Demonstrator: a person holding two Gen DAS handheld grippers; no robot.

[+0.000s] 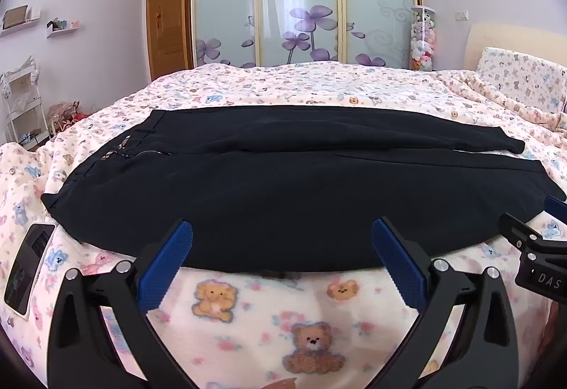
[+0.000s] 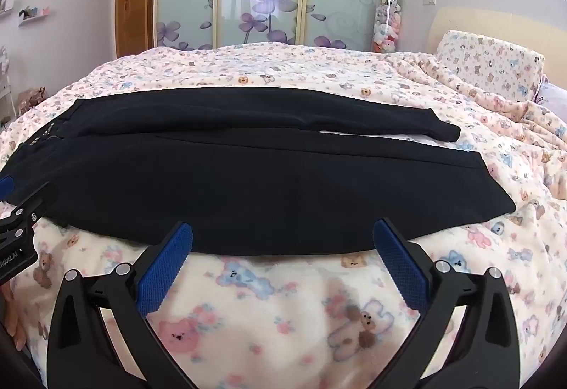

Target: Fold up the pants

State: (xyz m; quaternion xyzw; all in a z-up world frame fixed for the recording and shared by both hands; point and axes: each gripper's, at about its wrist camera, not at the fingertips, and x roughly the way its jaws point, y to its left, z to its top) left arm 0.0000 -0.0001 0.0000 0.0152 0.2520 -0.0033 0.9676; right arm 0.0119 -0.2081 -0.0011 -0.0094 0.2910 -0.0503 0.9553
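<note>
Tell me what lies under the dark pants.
The dark navy fabric pants lie spread on a pale fleece teddy-bear-print blanket covering the bed. Whatever lies beneath their middle is hidden.

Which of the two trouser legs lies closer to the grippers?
The wider front leg, whose edge lies just beyond both open grippers; the other leg lies behind it, towards the wardrobe.

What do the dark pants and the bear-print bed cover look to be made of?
Pants: a smooth, matte, very dark woven cloth, perhaps a dress-trouser blend; it lies flat with soft creases and no sheen, with a metal zipper at the fly.
Bed cover: probably fleece or plush; its surface looks fuzzy and the printed bears have soft edges, though closeness to the lens may add blur.
</note>
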